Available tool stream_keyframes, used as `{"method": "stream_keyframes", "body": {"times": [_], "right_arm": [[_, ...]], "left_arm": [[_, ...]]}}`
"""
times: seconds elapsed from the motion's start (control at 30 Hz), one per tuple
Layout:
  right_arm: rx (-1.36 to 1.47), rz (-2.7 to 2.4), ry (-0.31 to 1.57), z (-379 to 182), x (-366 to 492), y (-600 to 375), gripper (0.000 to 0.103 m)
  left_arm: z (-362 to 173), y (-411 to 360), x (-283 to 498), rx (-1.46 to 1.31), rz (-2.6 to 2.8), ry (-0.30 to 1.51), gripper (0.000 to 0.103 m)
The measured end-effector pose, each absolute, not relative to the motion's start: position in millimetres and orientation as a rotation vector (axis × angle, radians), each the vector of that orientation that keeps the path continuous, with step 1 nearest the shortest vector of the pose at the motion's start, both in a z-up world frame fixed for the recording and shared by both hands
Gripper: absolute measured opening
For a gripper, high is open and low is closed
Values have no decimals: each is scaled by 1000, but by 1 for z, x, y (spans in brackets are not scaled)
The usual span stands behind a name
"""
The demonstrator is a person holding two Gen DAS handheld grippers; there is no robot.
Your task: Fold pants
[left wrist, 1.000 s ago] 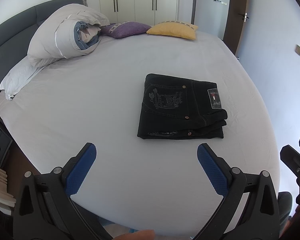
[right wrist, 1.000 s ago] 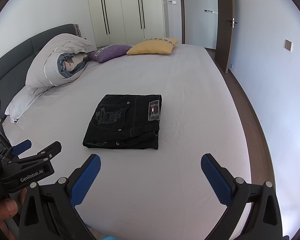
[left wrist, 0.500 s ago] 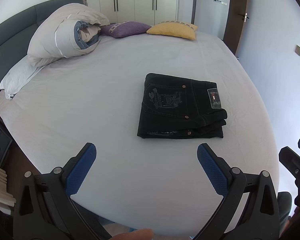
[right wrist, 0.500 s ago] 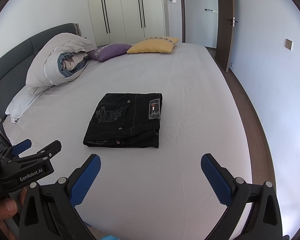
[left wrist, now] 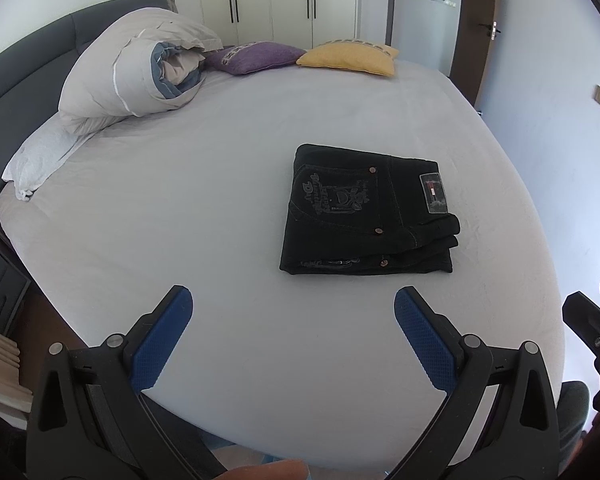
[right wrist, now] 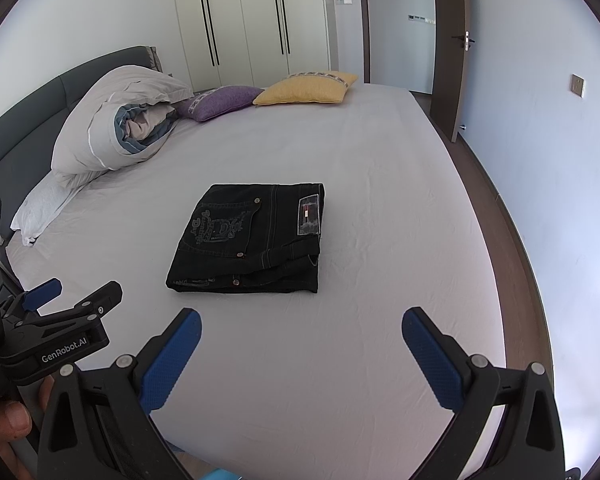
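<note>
Black denim pants (left wrist: 368,212) lie folded into a compact rectangle on the pale grey bed (left wrist: 204,208), well apart from both grippers. In the left wrist view the bundle sits toward 1 o'clock from the left gripper (left wrist: 293,310); in the right wrist view the pants (right wrist: 250,240) sit toward 11 o'clock from the right gripper (right wrist: 302,330). A back pocket with pale embroidery faces up, but its lettering is too small to read, and so is the patch near the waistband. How many layers make up the stack cannot be counted from the dark front edge.

Both grippers hover off the foot of the bed with their blue-padded jaws spread wide and nothing between them. Each gripper's body is cut off by the bottom of its own frame. The left gripper also shows at 9 o'clock in the right wrist view, partly cropped, with a fingertip (right wrist: 14,416) of the person's hand below it.

At the head of the bed, near 11 o'clock, a rolled duvet (left wrist: 140,76) covers most of a white pillow (left wrist: 40,156), beside a purple cushion (left wrist: 256,56) and a yellow cushion (left wrist: 348,58).
</note>
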State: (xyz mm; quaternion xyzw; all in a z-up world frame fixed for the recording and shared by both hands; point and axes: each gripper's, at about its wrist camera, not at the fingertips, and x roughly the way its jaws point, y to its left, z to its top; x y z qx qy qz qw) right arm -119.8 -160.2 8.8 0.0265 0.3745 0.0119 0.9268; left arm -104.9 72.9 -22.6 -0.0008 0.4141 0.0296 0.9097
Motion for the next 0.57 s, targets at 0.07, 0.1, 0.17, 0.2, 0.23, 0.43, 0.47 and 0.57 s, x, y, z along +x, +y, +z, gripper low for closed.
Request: {"method": "stream_keyframes", "body": {"times": [0.07,0.1,0.17,0.2,0.23,0.43,0.47,0.57], "right_arm": [[55,24,769,9,-118,-161,103],[56,25,771,9,-119,-161,103],[56,23,770,8,-121,-160,103],[55,24,770,8,-120,-161,103],[56,24,770,8,-120,-161,103],[59,25,772,7,-121,-161,103],[60,25,774,6,-122,-162,103],[66,22,773,3,-127,-160,103]], "left_arm": [[-22,72,-105,-1,62,850,103],[-22,72,-105,-2,60,849,103],[-23,72,-105,-7,54,852,103],[-23,72,-105,-9,53,854,103],[-24,72,-105,-9,52,856,103],[-22,72,-107,-8,27,846,103],[-21,71,-108,0,27,840,103],[-17,69,-110,7,15,829,103]]}}
